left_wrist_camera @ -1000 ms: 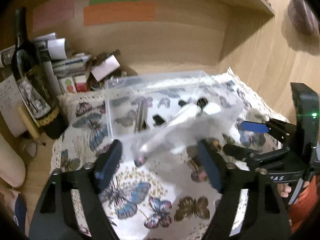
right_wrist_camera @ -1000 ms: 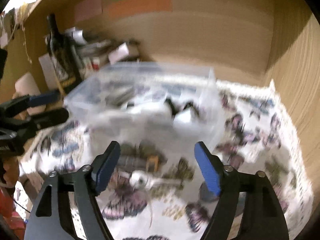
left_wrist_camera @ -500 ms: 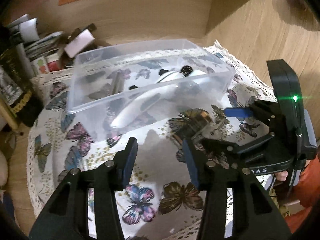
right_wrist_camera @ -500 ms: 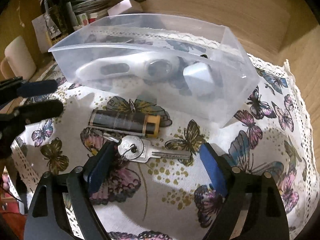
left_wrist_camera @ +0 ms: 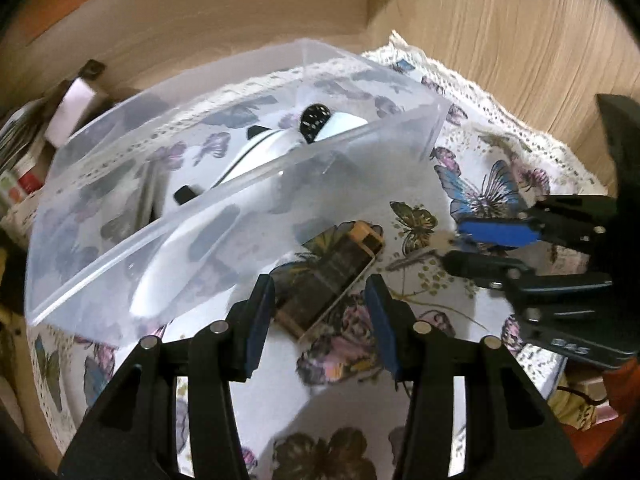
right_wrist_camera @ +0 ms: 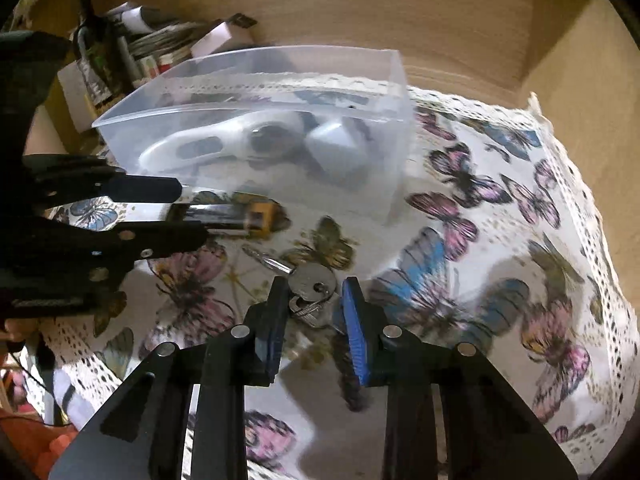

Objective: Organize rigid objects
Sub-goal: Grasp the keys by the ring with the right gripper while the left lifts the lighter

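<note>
A clear plastic box (left_wrist_camera: pixel 224 216) (right_wrist_camera: pixel 248 80) stands on the butterfly cloth and holds a white tool (right_wrist_camera: pixel 208 144) and other small items. In front of it lies a dark lighter with an amber end (left_wrist_camera: pixel 332 276) (right_wrist_camera: pixel 236 214). My left gripper (left_wrist_camera: pixel 320 320) (right_wrist_camera: pixel 188 208) is open, its fingers on either side of the lighter's near end. A silver key set (right_wrist_camera: pixel 312 284) lies to the right of the lighter. My right gripper (right_wrist_camera: pixel 314 320) (left_wrist_camera: pixel 452 244) is open but narrow, its pads on either side of the key heads.
The butterfly cloth (right_wrist_camera: pixel 480 280) covers the table up to wooden walls at the back and right. Boxes, papers and a dark bottle (right_wrist_camera: pixel 88 40) are stacked at the back left behind the box.
Both grippers dropped toward the cloth and narrowed. The left moved forward around the lighter; the right moved forward around the keys.
</note>
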Demonstrator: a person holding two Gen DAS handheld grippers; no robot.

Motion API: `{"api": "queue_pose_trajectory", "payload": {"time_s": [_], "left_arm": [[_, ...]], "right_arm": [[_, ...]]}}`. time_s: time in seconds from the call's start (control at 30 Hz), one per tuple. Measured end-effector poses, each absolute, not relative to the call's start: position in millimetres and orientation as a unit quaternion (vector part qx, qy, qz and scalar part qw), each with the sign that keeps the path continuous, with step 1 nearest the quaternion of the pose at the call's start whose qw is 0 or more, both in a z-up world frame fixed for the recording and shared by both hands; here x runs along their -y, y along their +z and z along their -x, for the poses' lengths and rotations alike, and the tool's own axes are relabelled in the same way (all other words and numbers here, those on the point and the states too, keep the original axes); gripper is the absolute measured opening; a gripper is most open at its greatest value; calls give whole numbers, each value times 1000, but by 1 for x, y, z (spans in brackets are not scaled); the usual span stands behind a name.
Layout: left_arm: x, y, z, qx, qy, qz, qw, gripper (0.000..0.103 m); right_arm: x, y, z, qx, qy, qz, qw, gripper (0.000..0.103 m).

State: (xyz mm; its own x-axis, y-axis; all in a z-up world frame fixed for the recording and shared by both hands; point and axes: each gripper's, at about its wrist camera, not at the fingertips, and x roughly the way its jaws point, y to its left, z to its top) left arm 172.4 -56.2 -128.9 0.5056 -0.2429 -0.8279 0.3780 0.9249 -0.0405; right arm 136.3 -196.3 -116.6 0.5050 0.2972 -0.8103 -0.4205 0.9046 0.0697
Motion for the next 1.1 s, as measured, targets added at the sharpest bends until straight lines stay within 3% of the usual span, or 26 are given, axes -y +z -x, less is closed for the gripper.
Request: {"api": "queue_pose_trajectory", "payload": {"time_s": [0.1,0.23,0.4,0.5,0.57,0.6,1.1], "left_arm": [[66,-137,-179,-469,-182,-90,860,48],[69,-135,-175,-461,-193,-91,862,28],[67,-134,-158,-456,-191,-93,864,23],[61,-134,-148,-458,-194,-84,864,23],[57,-134,-142,-459,-194,-76,864,23],[56,-134,-139,-459,-193,-74,864,23],[55,-133,-142,-449,-178,-72,873,23]], "right_arm": [[206,-114,-134,-450,211,49,866,26],[211,-115,-135,-453,209,44,866,54],[204,-122,-130,-455,207,83,862,54],[200,-123,-128,-446,201,99,866,43],[198,-123,-130,-444,203,94,867,26],[197,-122,-130,-443,203,97,868,23],[194,-94,-115,-398,202,70,892,22]]}}
